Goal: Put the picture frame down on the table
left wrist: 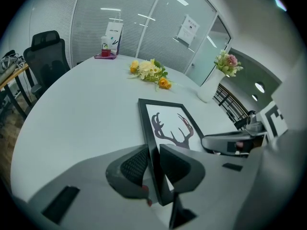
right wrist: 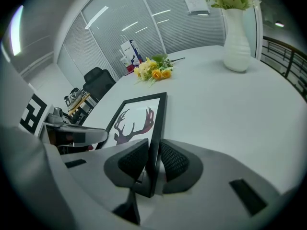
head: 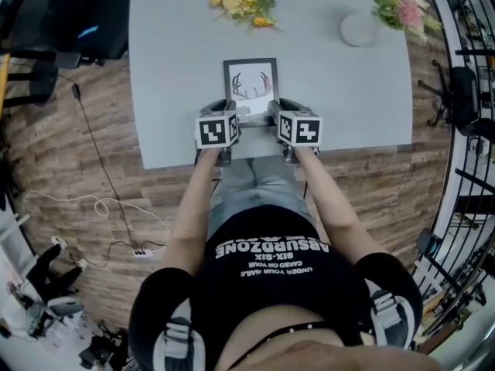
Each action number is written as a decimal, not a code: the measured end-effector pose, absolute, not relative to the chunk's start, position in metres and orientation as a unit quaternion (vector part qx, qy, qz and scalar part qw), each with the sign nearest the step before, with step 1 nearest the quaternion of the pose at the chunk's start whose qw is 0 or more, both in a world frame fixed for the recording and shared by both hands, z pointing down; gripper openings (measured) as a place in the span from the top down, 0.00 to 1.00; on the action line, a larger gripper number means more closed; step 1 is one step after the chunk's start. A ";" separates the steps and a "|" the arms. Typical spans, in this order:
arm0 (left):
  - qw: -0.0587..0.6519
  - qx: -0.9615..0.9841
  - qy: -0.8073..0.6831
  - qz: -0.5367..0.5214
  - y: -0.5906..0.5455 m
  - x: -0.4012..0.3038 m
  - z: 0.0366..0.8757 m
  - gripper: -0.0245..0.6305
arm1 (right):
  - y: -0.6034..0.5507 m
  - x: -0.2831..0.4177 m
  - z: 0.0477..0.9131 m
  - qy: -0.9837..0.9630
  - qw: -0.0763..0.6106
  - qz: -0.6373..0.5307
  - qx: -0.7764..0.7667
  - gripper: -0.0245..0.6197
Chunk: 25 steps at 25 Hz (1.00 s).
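A black picture frame (head: 250,82) with a dark antler print lies over the near middle of the pale grey table (head: 170,68). My left gripper (head: 224,122) is shut on the frame's (left wrist: 168,123) left edge near its close corner, one jaw on each side of the rim. My right gripper (head: 283,120) is shut on the frame's (right wrist: 144,114) right edge the same way. In both gripper views the frame reaches away from the jaws, low over the tabletop. Whether its underside touches the table, I cannot tell.
A bunch of yellow flowers (head: 241,1) lies at the far middle of the table. A white vase (head: 360,29) with pink flowers (head: 402,5) stands at the far right. Black office chairs (head: 54,22) sit left of the table. Cables (head: 100,199) trail on the wooden floor.
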<state>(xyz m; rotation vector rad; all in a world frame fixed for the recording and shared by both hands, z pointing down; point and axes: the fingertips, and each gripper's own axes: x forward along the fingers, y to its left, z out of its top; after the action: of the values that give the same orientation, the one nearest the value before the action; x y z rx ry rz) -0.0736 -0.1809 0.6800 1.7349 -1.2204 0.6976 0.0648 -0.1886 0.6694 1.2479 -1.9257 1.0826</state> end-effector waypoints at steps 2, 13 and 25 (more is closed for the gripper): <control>0.440 0.696 -0.491 0.284 -0.180 -0.074 0.682 0.83 | -0.188 0.064 0.671 -0.725 0.300 0.409 0.467 0.82; 0.420 0.701 -0.494 0.297 -0.182 -0.075 0.684 0.82 | -0.189 0.063 0.673 -0.728 0.324 0.398 0.454 0.81; 0.351 0.736 -0.533 0.228 -0.184 -0.093 0.613 0.78 | -0.189 0.058 0.593 -0.792 0.251 0.326 0.451 0.94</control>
<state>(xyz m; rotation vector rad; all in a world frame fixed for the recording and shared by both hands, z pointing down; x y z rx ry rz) -0.0934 -0.1836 0.6133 1.9050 -1.3793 0.5899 0.0584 -0.1890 0.5927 1.2270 -2.1554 0.8880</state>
